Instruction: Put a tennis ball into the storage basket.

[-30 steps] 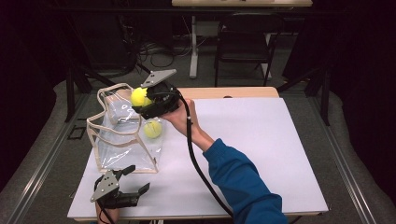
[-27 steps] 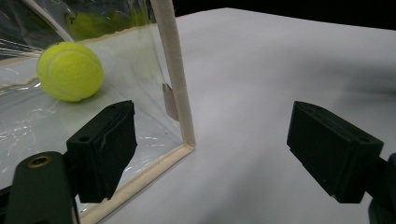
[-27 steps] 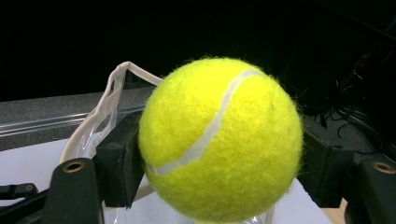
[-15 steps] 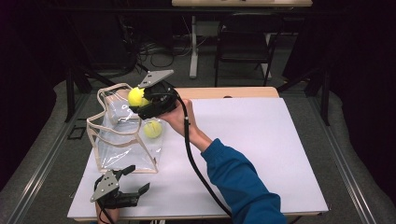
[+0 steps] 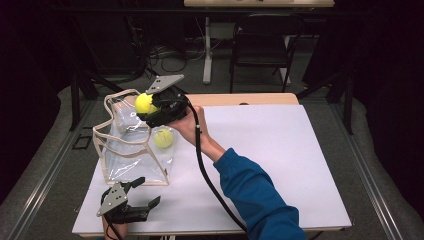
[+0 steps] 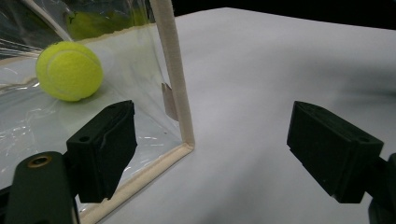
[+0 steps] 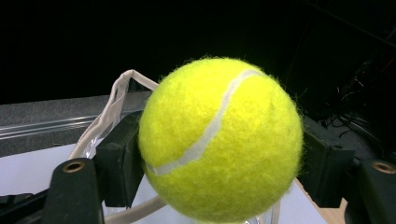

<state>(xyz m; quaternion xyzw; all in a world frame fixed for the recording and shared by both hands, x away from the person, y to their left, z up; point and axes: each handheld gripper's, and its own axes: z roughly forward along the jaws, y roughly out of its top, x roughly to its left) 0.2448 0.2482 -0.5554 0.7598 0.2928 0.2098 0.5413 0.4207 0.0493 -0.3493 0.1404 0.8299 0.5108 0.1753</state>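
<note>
Clamping tennis ball (image 7: 219, 140), right tongs (image 5: 150, 106), left tongs (image 6: 210, 149) gaping empty

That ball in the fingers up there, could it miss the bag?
Maybe. The right gripper holds the tennis ball over the clear bag's floppy rim, so it might clip the rim and roll off the table. The left gripper is open, not steadying the bag, so it could tip.
</note>
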